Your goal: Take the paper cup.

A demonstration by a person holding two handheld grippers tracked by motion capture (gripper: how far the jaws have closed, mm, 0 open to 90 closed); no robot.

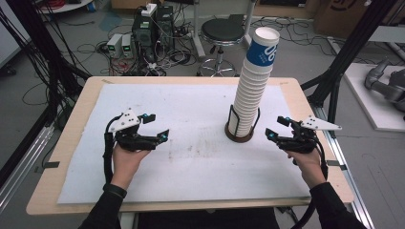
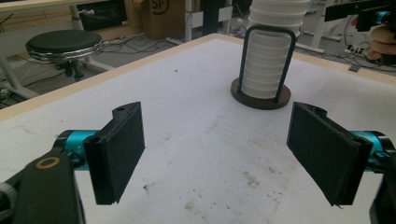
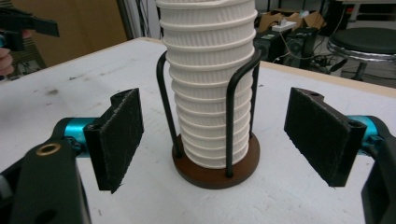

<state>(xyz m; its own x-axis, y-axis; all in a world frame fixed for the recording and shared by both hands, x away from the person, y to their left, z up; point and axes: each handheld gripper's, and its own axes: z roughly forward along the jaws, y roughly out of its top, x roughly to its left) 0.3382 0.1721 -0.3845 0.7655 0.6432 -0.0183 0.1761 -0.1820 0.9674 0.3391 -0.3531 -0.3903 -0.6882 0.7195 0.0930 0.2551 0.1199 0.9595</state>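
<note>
The right gripper [image 1: 274,128] is held by the person's right hand [image 1: 304,160] just to the right of the cup stack [image 1: 252,90]. Its jaws stand wide apart and hold nothing. In the right gripper view the two black pads [image 3: 122,135] are seen on each side of the stack without touching it.

The left gripper [image 1: 156,126] is in the left hand [image 1: 126,160], well apart from the stack, on its left side. Its jaws are also spread wide with nothing between them; below them is the bare white mat [image 2: 201,140].

The cup stack is a tall column of white ribbed paper cups, the top one with a blue band. It stands upright in a black wire holder [image 3: 233,116] on a round brown base [image 3: 215,175], on the right half of the table [image 1: 76,124]. Behind the stack, on the floor past the table's far edge, there is a round black stool [image 1: 222,31].
</note>
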